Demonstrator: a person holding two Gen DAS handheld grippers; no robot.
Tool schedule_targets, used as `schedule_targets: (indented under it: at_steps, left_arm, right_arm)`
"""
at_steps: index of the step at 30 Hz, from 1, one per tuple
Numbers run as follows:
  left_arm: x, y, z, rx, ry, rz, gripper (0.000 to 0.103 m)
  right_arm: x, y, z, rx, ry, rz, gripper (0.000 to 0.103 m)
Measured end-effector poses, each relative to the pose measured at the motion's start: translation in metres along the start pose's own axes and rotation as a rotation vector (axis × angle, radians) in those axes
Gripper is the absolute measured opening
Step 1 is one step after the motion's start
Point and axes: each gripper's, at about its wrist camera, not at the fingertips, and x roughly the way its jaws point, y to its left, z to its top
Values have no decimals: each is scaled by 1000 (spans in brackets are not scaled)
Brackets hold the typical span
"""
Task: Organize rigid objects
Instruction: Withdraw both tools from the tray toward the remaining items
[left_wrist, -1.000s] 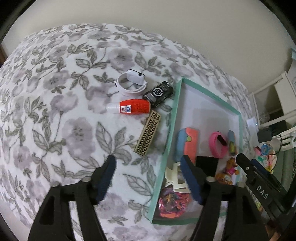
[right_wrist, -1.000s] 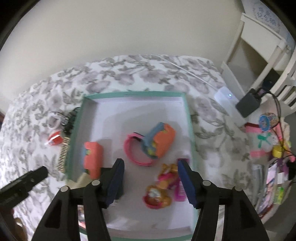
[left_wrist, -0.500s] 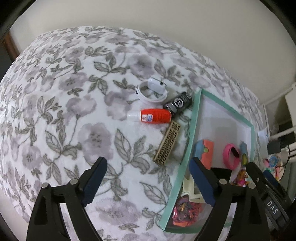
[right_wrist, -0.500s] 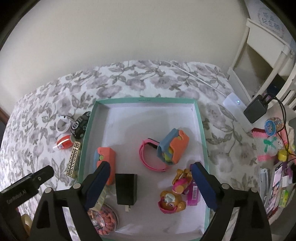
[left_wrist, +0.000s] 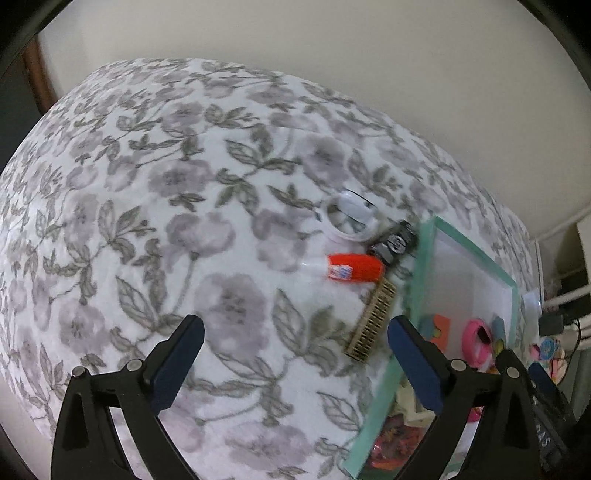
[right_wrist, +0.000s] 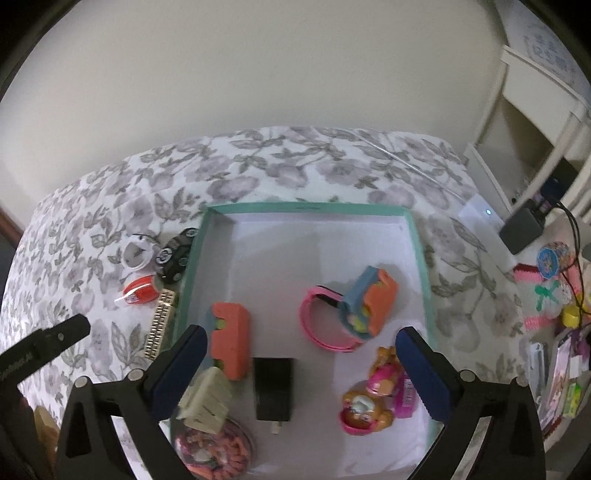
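Both tools are empty and spread wide. The left gripper (left_wrist: 295, 360) hangs above the flowered bedspread (left_wrist: 147, 221) with its jaws fully parted and nothing between them; the right gripper (right_wrist: 301, 363) is just as wide, poised over the green-rimmed tray (right_wrist: 419, 258) and holding nothing.

Four things lie outside the tray, bunched just beside its left wall: a white ring-shaped band (left_wrist: 349, 219), a black case (left_wrist: 395, 242) touching the rim, a red bottle (left_wrist: 351, 268) on its side, and a gold patterned bar (left_wrist: 373, 321) running along the tray edge. Inside the tray sit an orange block (right_wrist: 231, 341), a black charger (right_wrist: 273, 389), a pink watch (right_wrist: 328, 325) with a blue-and-orange toy (right_wrist: 371, 302) on it, a small toy bear (right_wrist: 364, 404), a cream clip and a clear lid of orange bits (both partly hidden by the right fingers).

The likely next step is a pickup from the bunch, and that is where trouble sits. The four pieces are so close that wide jaws coming down on one could nudge its neighbour or catch two at once. The bottle is round and could roll on the soft cloth. The bar lies nearly against the rim, so a finger might strike the tray wall and shift the whole tray. The left view is blurred, which makes aiming harder to judge.
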Motion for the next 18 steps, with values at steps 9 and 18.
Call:
schedule_targets:
  at_steps: [9,18]
  left_arm:
    - [4,44,19,-112,-12,9,100]
    - [17,49,36,-116,-11,-5,100]
  right_arm:
    - [10,48,0,-96,-11,32,103]
    - [27,78,4,-113,-17,132,103]
